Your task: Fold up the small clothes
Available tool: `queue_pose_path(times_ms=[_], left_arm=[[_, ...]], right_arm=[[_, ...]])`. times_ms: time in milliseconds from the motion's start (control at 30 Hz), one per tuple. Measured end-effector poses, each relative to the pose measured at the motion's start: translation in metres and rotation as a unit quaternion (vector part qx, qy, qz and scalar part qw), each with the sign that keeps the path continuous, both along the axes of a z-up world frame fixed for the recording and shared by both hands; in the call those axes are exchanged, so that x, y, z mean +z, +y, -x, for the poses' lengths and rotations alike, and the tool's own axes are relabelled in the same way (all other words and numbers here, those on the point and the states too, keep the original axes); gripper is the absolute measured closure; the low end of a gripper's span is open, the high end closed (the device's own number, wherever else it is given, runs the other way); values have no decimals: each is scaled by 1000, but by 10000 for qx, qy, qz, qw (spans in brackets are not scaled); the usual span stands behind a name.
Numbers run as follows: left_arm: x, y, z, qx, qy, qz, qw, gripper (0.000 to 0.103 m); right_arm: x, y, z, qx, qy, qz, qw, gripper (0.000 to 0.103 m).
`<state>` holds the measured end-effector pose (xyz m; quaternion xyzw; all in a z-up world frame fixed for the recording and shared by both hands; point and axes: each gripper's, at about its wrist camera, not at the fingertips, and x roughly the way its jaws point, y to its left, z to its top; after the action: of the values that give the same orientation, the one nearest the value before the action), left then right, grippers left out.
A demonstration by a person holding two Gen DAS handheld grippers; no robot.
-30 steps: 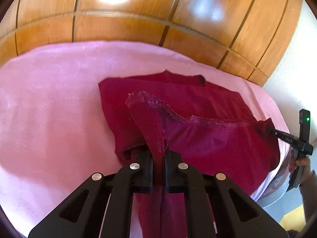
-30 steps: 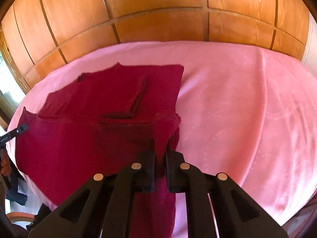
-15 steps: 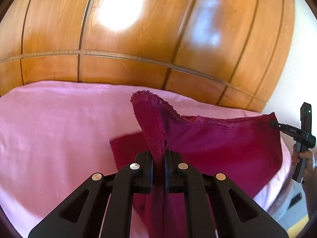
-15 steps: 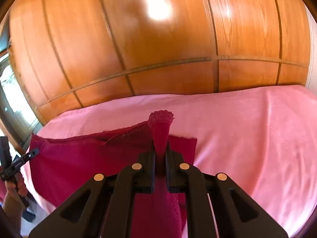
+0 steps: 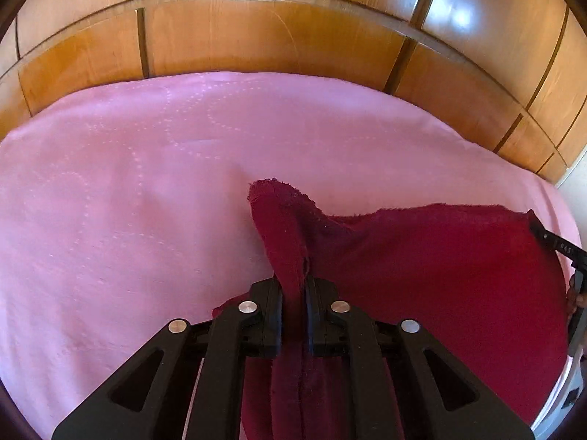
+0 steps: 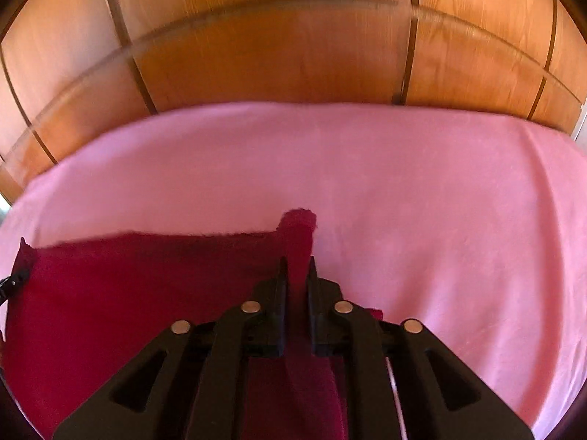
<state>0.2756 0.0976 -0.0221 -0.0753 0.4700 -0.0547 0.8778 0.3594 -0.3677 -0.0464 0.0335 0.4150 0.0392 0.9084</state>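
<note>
A dark red garment [image 5: 433,267] hangs stretched between my two grippers above the pink bedsheet [image 5: 146,201]. My left gripper [image 5: 293,282] is shut on one corner, which sticks up past the fingertips. My right gripper [image 6: 295,267] is shut on the other corner of the garment [image 6: 139,293]. In the left wrist view the right gripper's tip [image 5: 557,245] pinches the far edge at the right. In the right wrist view the left gripper's tip [image 6: 11,282] shows at the far left.
A wooden panelled wall [image 5: 275,29] runs along the far edge of the bed, also in the right wrist view [image 6: 275,55]. The pink sheet [image 6: 440,201] spreads wide ahead of both grippers. A white wall strip [image 5: 576,179] shows at the right.
Both grippers lifted the garment off the sheet, then tilted down and moved forward over the bed. The cloth that lay spread on the bed now hangs between them.
</note>
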Motion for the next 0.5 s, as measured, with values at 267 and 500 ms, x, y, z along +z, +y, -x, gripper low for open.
queue_pose_path(times_ms=[267,500], left_arm=[[25,30,65,-47,-281,438,9986,92],[17,48,169,-86,-311,894,9955,34]], right_arm=[[34,-38,88,461,-311,-681,9961,46],[17,-71,191,770,39,-1169,9901,44]])
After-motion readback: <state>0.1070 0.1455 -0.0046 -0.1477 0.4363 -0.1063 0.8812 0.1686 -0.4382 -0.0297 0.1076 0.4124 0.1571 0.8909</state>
